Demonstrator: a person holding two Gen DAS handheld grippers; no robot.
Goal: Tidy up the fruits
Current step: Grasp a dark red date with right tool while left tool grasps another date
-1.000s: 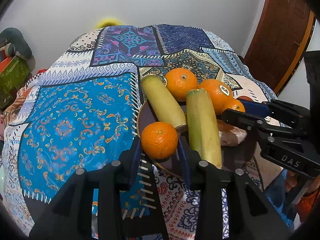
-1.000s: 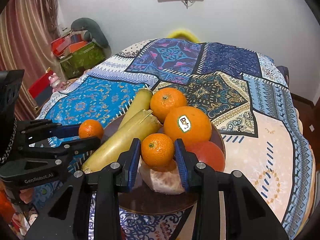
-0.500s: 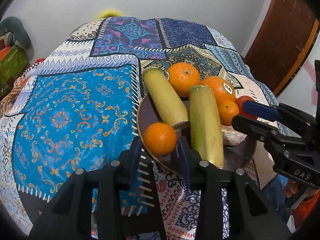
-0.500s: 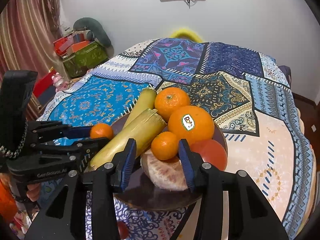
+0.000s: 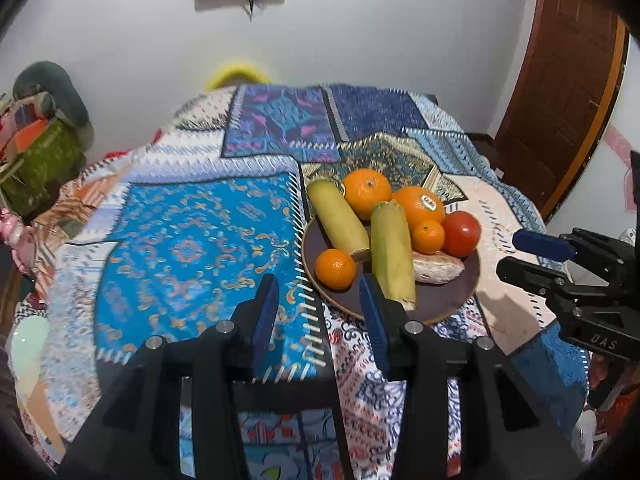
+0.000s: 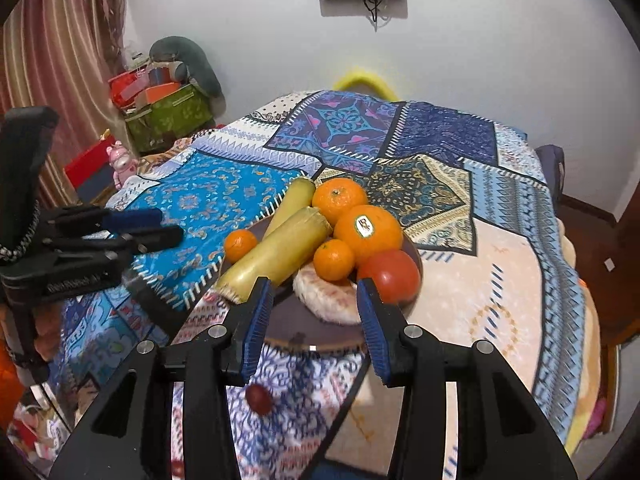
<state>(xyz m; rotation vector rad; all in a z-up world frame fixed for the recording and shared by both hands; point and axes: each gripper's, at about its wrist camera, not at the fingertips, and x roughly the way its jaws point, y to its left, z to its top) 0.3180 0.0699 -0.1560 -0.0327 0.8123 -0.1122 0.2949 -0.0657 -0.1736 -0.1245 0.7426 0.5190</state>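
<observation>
Nearest the cameras, the left gripper point(image 5: 318, 300) and right gripper point(image 6: 310, 304) hang with jaws apart, holding nothing, just short of the dark plate point(image 5: 448, 300) on the patchwork-covered counter point(image 5: 192, 240). On it lie small oranges point(image 5: 335, 269), two yellow-green stalks point(image 5: 390, 256), a tomato point(image 5: 461, 233) and larger oranges point(image 5: 418, 206). Sorting seems complete; next likely only a withdrawal.

Small dark-red object point(image 6: 259, 399) blurred, unidentifiable

Black claw point(image 5: 318, 304) frames, blue ribbed pads, silver screws.
</observation>
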